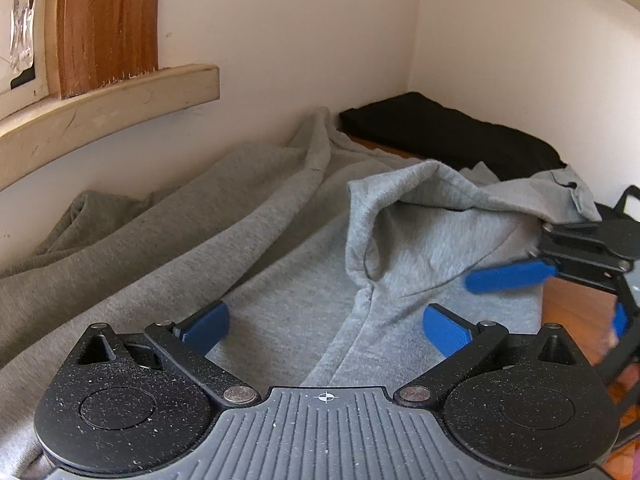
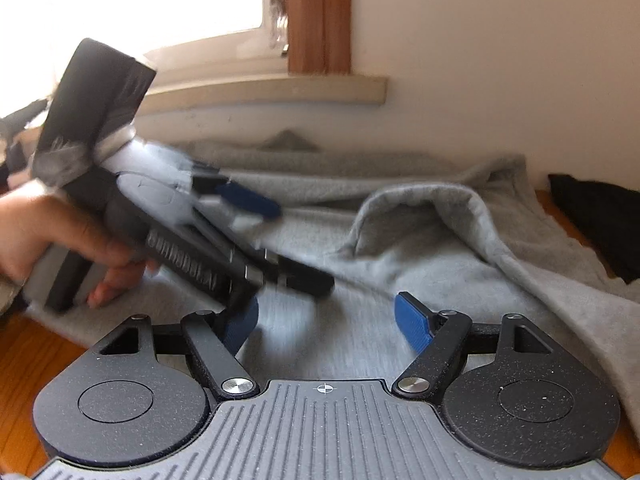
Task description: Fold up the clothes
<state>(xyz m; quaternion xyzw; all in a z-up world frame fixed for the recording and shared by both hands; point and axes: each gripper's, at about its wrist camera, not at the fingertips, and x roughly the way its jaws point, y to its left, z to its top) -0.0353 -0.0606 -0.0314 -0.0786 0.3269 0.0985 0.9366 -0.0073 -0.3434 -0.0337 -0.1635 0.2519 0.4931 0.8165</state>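
A grey sweatshirt (image 1: 280, 240) lies spread over the wooden table, with one part folded up into a raised hump (image 1: 400, 216). My left gripper (image 1: 326, 328) hovers low over its flat middle, jaws wide open and nothing between them. My right gripper (image 1: 564, 300) enters from the right by the hump's edge, blue fingers apart. In the right wrist view the right gripper (image 2: 326, 322) is open above the grey sweatshirt (image 2: 440, 264) and holds no cloth. A hand (image 2: 60, 236) holds the blurred left gripper (image 2: 296, 246) there.
A folded black garment (image 1: 440, 132) lies in the far corner against two white walls, and also shows as a black garment (image 2: 592, 220) at the right. A window sill (image 1: 112, 100) juts out above the cloth at the left. Bare table wood (image 1: 576, 308) shows on the right.
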